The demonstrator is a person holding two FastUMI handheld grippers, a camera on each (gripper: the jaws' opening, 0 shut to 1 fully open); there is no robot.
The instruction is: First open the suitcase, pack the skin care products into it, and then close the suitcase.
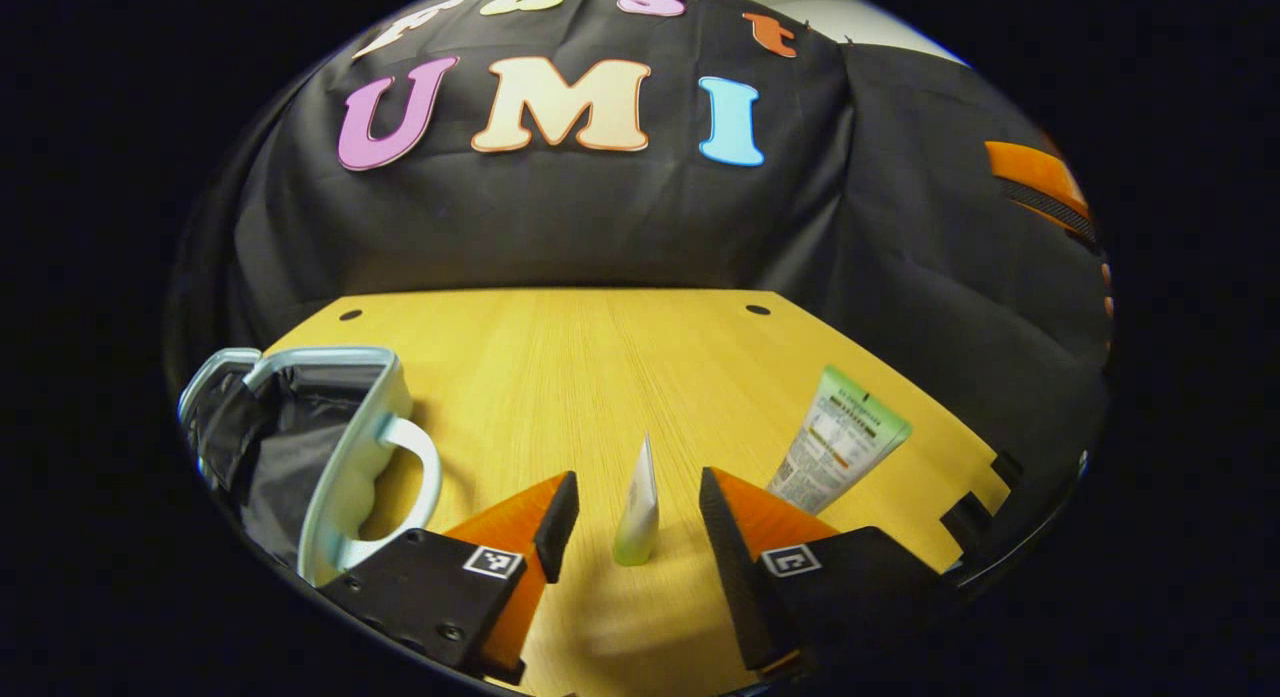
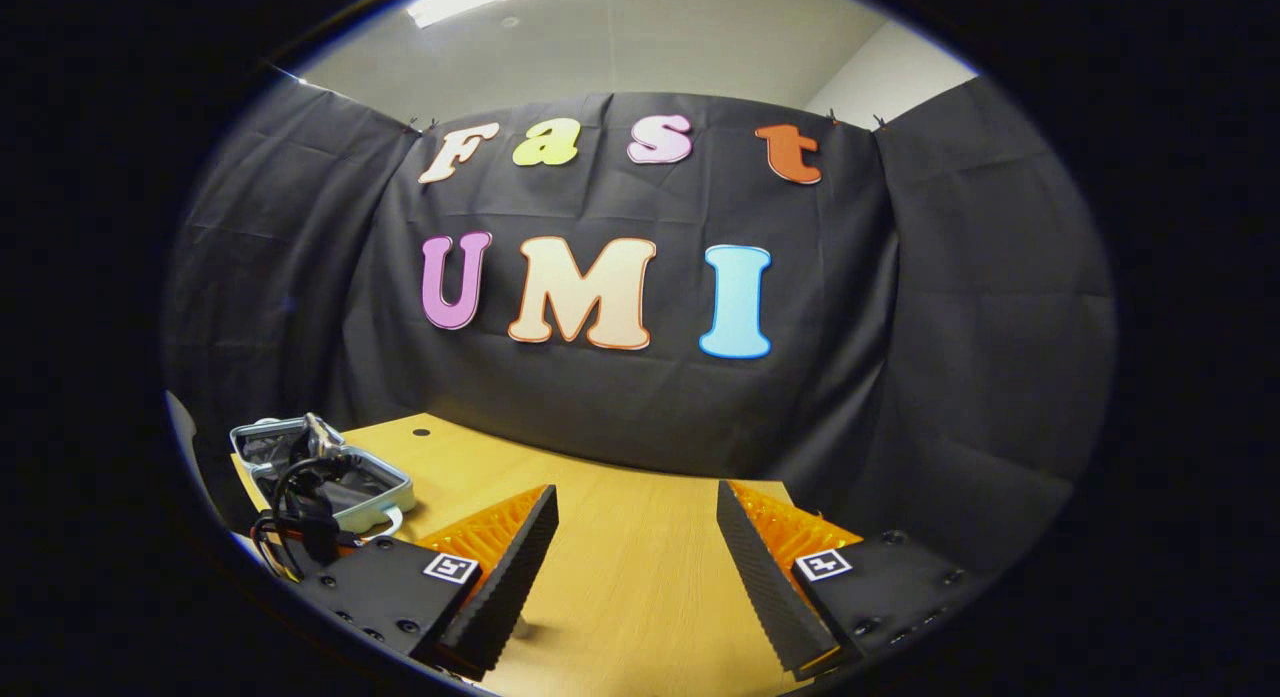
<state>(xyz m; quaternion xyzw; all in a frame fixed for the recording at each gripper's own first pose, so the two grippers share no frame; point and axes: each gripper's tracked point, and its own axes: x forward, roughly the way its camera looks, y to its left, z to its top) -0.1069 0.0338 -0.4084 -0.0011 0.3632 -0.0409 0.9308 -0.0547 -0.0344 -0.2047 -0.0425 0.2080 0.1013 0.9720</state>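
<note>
1. Left hand-held gripper [image 1: 628, 522] gapes wide, fingers flanking but clear of a small upright tube [image 1: 638, 512] on the bench [image 1: 600, 357]
2. Open suitcase [image 1: 330, 447] lies left; a larger green tube [image 1: 838, 442] lies right
3. Right hand-held gripper [image 2: 636, 567] spreads wide, holding nothing

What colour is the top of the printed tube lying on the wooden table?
Light green, fading to white below; the flat printed tube shows best in the left gripper view.

Matt wood-grain table [image 1: 600, 377], glossy plastic tube [image 1: 838, 442], smooth hard-shell suitcase [image 1: 350, 467] with cloth lining.
</note>
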